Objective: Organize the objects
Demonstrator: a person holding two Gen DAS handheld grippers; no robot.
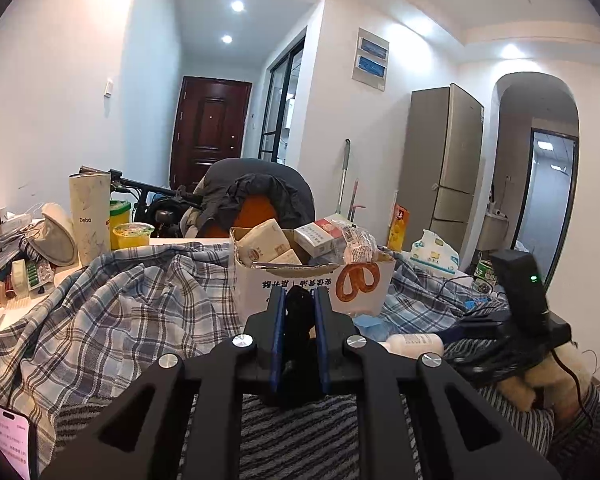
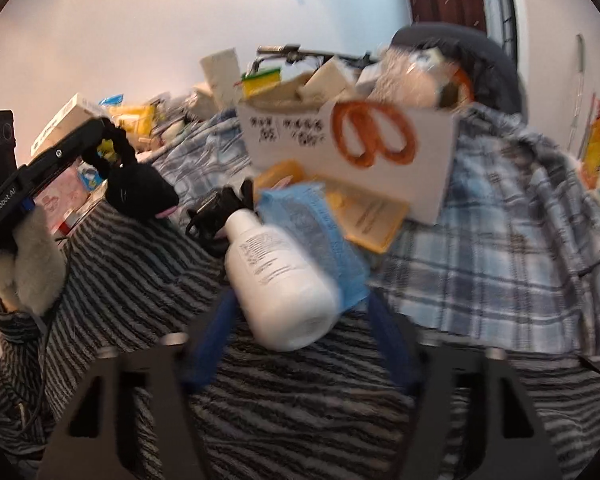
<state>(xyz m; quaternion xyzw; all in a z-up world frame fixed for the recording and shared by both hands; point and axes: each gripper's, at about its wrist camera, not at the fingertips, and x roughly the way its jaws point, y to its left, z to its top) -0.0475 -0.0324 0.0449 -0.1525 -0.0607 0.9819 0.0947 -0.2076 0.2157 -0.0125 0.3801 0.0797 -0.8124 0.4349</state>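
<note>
My left gripper (image 1: 299, 300) is shut on a black plush toy (image 1: 298, 312) and holds it above the striped blanket, just in front of the white pretzel-print box (image 1: 356, 284). In the right wrist view the toy (image 2: 140, 190) hangs from the left gripper (image 2: 96, 136) at the left. My right gripper (image 2: 300, 312) is open, its blue fingers (image 2: 216, 336) on either side of a white spray bottle (image 2: 280, 276) lying on the blanket. The box (image 2: 380, 156), full of packets, sits behind the bottle. The right wrist view is blurred.
A blue packet (image 2: 324, 224) and a yellow packet (image 2: 372, 216) lie by the bottle. A plaid cloth (image 1: 112, 304) covers the table around the box. Clutter, a white tube (image 1: 90, 216) and cups stand at the left. A phone (image 1: 10, 440) lies at bottom left.
</note>
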